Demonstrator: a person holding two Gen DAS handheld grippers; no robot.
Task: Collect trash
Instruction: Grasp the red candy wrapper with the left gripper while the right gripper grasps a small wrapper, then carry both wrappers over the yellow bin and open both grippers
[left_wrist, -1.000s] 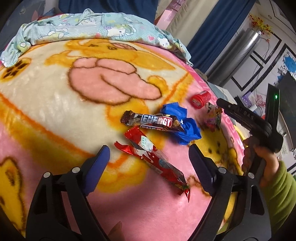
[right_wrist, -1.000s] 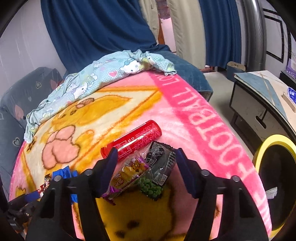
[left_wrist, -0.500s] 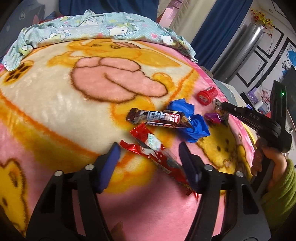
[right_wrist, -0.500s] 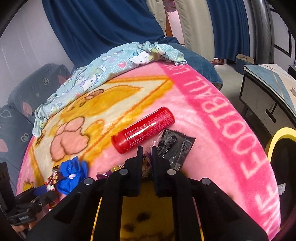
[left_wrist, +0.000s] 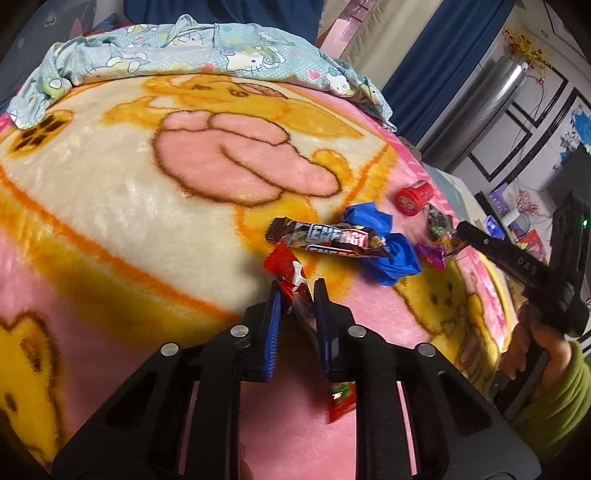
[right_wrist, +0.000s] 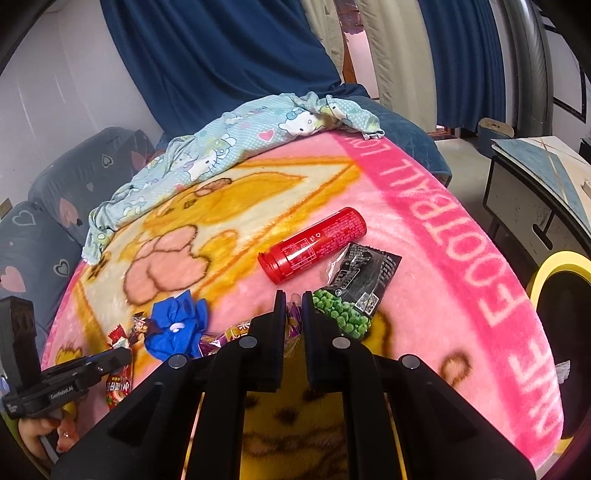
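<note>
Left claw (left_wrist: 297, 291) pinches the red wrapper (left_wrist: 286, 266) (blanket (left_wrist: 110, 192) beneath); energy bar (left_wrist: 328, 240) just beyond.

Two close wrist views from opposite sides, sharing the blanket (left_wrist: 110, 206).

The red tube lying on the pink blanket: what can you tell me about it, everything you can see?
The red tube is a slim cylinder that looks like glossy plastic, with small white print along its side and a slightly wider red cap at its near end. It lies on its side on the blanket, slanting across it. A black snack packet lies right beside it, close to or just touching it; I cannot tell which. Neither gripper holds it. From the left wrist view only its capped end shows.
</note>
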